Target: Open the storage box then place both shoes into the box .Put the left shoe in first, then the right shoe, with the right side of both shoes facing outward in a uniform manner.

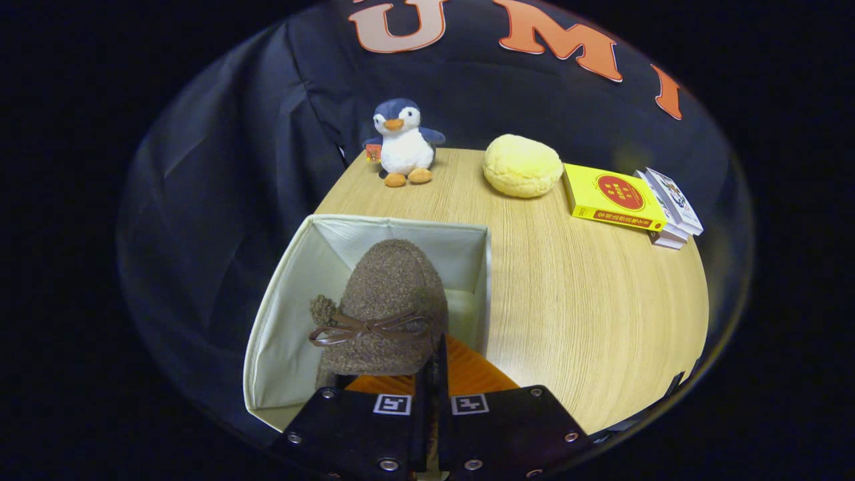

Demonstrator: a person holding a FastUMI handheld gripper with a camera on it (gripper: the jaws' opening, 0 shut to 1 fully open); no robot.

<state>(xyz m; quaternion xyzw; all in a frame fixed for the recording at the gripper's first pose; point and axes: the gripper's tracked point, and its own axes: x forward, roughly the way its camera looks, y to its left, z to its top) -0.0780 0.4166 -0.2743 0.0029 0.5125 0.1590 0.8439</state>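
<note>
The table (588,314) fills the centre and right of the frame. At lower left on it stands the open storage box (280,314). My gripper (437,374), at bottom centre, has its fingers closed almost together on the heel rim of a brown fuzzy shoe (387,300), which hangs toe-forward over the box interior. Risk, as I judge it: the thin grip on the rim may slip, letting the shoe fall askew. Which shoe this is, I cannot tell. The bow (367,329) could snag a fingertip on release.
</note>
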